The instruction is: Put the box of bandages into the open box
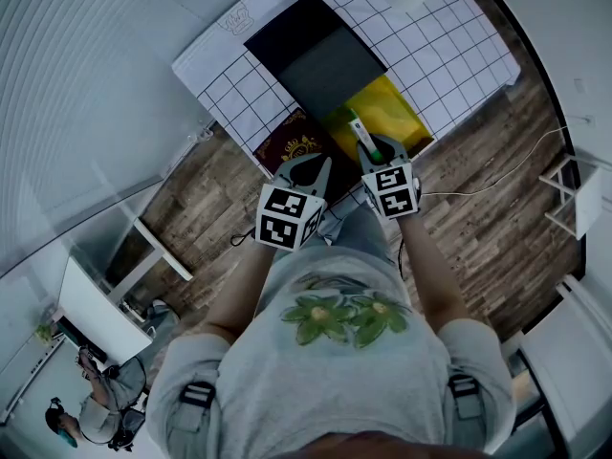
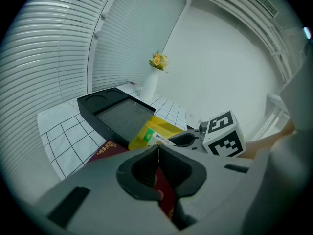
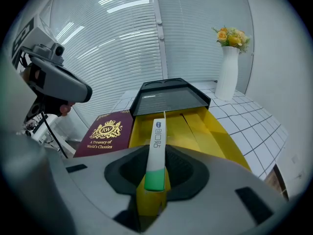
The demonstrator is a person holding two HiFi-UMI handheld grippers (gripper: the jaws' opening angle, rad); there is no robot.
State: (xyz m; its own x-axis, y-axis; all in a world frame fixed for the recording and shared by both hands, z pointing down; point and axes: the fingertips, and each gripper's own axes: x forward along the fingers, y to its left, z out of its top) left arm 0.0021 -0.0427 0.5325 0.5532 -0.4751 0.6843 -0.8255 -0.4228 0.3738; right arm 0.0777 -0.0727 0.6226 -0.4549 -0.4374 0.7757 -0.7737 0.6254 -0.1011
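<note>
Grips the box of bandages (image 3: 157,148) in the right hand-held gripper (image 1: 371,153) above the yellow open box (image 3: 217,129); holds the left hand-held gripper (image 2: 157,150) closed, empty, over the maroon book (image 1: 290,147).

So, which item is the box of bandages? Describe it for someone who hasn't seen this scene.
On the white grid-patterned tablecloth lies an open yellow box, next to a maroon book and a black tray. At its near end, the right gripper holds the box of bandages between its jaws. It is the only slim white carton, with a green end.
</note>
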